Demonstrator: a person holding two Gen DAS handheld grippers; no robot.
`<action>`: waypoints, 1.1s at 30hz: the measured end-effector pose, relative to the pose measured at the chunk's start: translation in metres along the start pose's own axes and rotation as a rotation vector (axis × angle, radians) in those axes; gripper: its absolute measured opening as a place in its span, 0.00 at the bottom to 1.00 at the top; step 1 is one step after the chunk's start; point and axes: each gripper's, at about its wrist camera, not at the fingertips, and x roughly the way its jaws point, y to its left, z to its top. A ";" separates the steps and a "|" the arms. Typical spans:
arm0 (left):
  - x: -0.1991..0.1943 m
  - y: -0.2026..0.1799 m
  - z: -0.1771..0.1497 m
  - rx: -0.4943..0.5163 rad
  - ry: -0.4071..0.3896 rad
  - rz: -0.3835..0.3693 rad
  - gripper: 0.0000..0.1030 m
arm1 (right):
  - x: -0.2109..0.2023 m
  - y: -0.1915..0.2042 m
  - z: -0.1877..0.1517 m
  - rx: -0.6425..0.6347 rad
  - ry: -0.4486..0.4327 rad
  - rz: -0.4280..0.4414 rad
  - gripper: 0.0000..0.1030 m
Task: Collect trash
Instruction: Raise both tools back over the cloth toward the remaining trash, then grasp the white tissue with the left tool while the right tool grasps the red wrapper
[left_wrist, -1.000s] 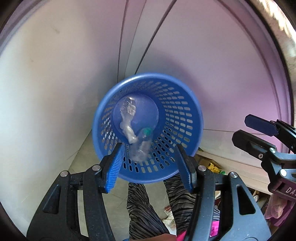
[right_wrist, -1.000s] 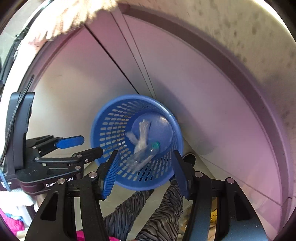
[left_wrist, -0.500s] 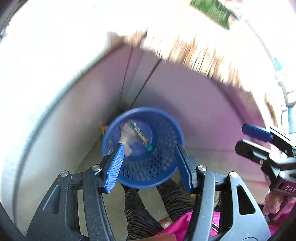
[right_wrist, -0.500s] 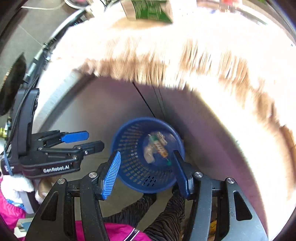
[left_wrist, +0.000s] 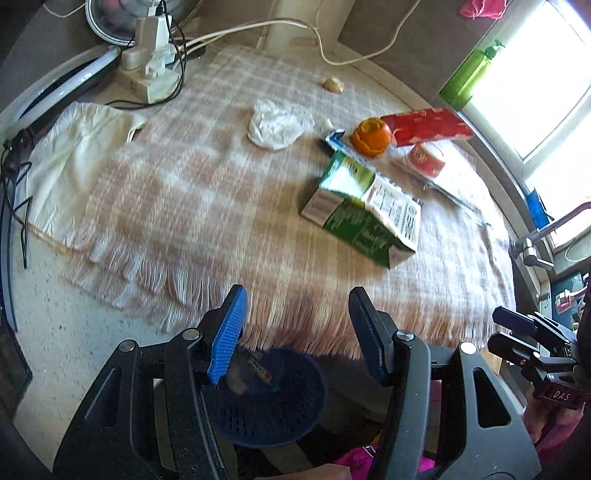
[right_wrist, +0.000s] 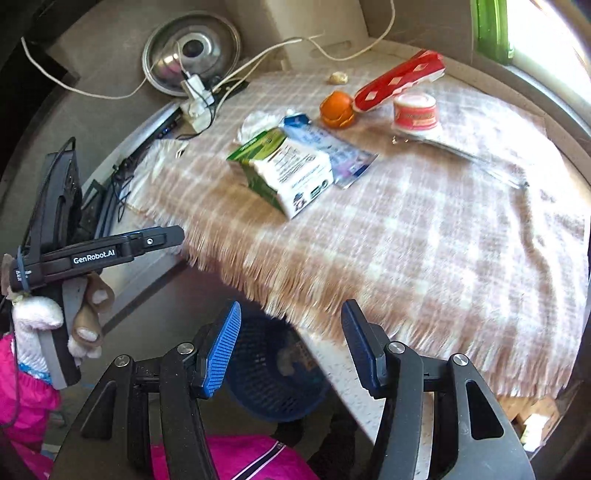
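Blue basket (left_wrist: 269, 413) sat below the table edge with a bottle and wrappers inside, green carton (left_wrist: 364, 214) lay on the checked cloth (left_wrist: 184, 184) ahead of both grippers, left gripper (left_wrist: 295, 332) and right gripper (right_wrist: 290, 341) jaws apart, empty.

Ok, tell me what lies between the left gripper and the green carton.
Only bare checked cloth and its fringe separate the empty left gripper from the green carton; the left wrist view shows it.
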 end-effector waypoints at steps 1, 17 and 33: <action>0.004 0.000 0.007 0.001 -0.009 0.004 0.58 | -0.003 -0.006 0.004 0.004 -0.014 -0.009 0.54; 0.043 -0.011 0.096 -0.025 -0.040 0.056 0.58 | -0.031 -0.100 0.108 0.140 -0.183 0.005 0.71; 0.100 0.010 0.144 -0.114 0.031 0.072 0.58 | 0.027 -0.173 0.192 0.382 -0.110 0.133 0.71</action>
